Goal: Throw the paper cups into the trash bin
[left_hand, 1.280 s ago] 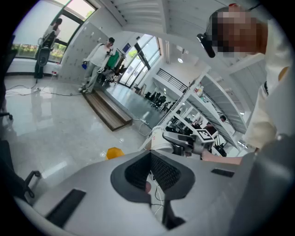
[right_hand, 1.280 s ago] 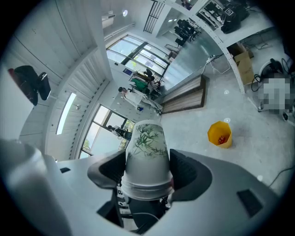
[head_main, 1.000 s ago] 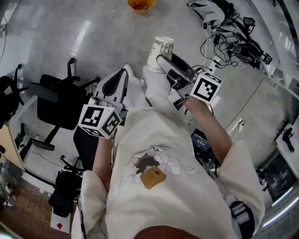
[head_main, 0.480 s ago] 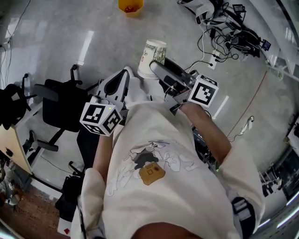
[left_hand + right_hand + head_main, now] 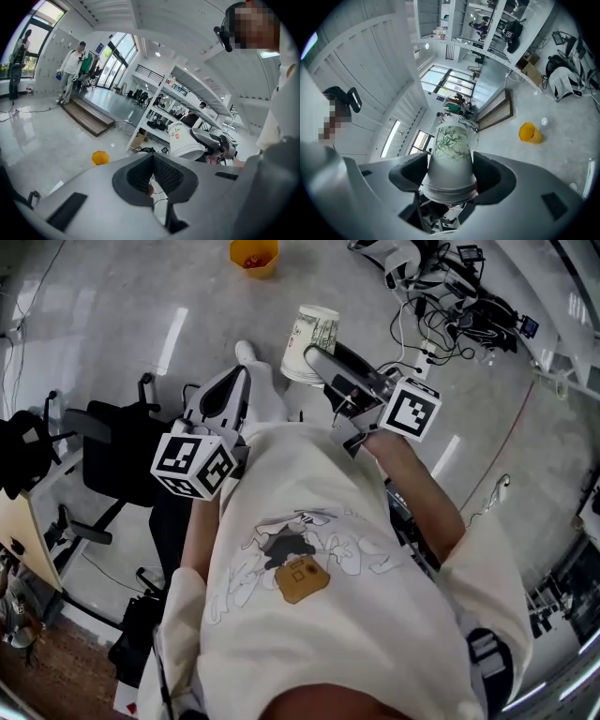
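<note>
While pinched between jaws of the right gripper, tapered, nested paper cups, bamboo-printed; left gripper jaws together.

In view are 2 grippers, the left gripper and the right gripper, 2 marker cubes, 1 stack of paper cups whose nested number cannot be told, 1 yellow bin, 1 black office chair and 1 person in a cream shirt.
</note>
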Action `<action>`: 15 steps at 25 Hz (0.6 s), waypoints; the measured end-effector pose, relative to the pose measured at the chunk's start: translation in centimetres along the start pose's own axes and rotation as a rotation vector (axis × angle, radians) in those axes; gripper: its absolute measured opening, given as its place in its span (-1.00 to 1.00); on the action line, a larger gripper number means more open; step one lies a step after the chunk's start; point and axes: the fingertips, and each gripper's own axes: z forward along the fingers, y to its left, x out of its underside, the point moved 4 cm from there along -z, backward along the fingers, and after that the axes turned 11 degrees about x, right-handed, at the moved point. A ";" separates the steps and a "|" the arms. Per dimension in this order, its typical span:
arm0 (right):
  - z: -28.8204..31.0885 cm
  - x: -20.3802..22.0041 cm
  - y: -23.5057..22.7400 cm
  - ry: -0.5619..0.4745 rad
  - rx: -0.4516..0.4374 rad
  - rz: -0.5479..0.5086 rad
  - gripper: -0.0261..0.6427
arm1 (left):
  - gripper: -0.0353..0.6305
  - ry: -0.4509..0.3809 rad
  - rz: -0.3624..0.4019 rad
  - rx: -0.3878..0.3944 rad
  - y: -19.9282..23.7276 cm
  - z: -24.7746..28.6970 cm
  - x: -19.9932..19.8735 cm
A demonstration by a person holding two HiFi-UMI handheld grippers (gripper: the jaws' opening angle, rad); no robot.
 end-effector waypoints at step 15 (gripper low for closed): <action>20.2 -11.2 -2.3 0.056 -0.046 0.035 -0.01 | -0.88 0.044 -0.013 0.061 17.7 9.4 -13.1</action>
